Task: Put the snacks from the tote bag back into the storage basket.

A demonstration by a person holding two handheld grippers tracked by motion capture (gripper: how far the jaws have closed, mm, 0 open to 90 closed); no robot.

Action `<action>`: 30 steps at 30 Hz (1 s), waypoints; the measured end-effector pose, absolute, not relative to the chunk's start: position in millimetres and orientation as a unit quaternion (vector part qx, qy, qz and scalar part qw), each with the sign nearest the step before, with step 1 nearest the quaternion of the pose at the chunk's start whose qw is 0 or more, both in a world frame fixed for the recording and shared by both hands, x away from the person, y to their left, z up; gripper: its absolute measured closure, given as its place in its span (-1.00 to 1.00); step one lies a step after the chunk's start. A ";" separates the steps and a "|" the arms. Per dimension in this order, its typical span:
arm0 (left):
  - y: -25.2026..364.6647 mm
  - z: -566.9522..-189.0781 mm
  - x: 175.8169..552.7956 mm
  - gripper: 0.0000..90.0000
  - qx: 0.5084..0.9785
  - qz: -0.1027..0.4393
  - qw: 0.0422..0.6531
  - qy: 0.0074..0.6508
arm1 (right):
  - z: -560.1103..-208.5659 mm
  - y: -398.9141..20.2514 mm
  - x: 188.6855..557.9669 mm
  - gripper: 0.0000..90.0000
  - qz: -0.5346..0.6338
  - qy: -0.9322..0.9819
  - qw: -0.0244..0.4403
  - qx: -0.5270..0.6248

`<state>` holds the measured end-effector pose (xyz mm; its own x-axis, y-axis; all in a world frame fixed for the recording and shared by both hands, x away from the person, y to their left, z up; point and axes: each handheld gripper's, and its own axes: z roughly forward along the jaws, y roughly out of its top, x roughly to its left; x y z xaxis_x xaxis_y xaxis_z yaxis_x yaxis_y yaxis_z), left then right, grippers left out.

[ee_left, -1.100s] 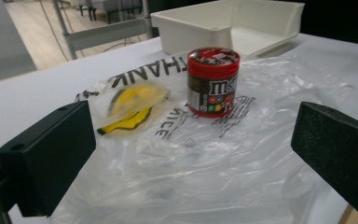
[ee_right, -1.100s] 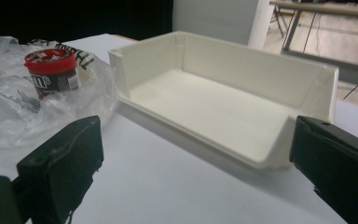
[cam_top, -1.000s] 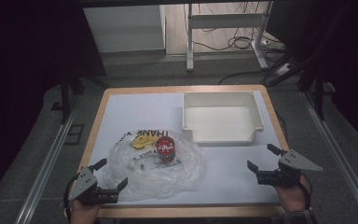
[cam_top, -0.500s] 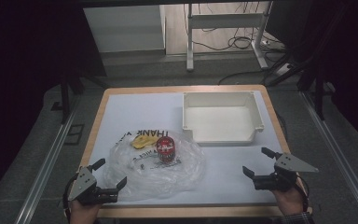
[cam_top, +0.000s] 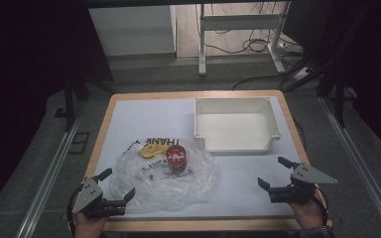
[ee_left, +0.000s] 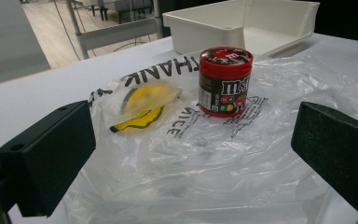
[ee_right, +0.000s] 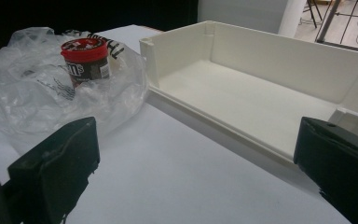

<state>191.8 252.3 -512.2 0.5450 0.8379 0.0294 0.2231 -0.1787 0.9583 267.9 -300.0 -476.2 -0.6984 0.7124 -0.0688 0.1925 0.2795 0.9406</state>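
Table (cam_top: 129,119): white top with a wooden edge; everything in play sits on it, and both grippers hover at its near edge.
Tray (cam_top: 273,130): white and open-topped, at the far right of the table; its floor is bare in the right gripper view, so nothing has been put in it so far.
Bag (cam_top: 193,186): clear plastic with black print, spread flat and crumpled at the near left of the table, close to the tray's near left corner; neither gripper touches it.
Left gripper (cam_top: 119,184): at the near left corner, just beside the bag's near edge; jaws wide apart and holding nothing, and in its own view they frame the bag with the can beyond.
Right gripper (cam_top: 275,173): at the near right, in front of the tray and well apart from the bag; jaws wide apart and holding nothing.
Can (cam_top: 177,158): small, red-lidded, a candy can, standing upright at the middle of the bag; whether it sits on the plastic or under a layer cannot be told.
Yellow item (cam_top: 153,149): flat, just left of the can, seemingly under a plastic layer.
Progress: judged at the very start; nothing gripped, nothing moved to the tray, all handling of bag, can and yellow item left to do.
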 end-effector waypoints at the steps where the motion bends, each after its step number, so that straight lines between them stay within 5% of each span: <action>1: 252.2 -512.2 191.8 -1.00 0.709 0.296 0.520 0.374 | -476.0 -299.7 267.9 -0.99 0.522 0.760 0.249 0.297; 30: 251.5 -512.1 191.5 -1.00 0.707 0.294 0.530 0.365 | -473.8 -274.0 266.8 -1.00 0.511 0.785 0.227 0.265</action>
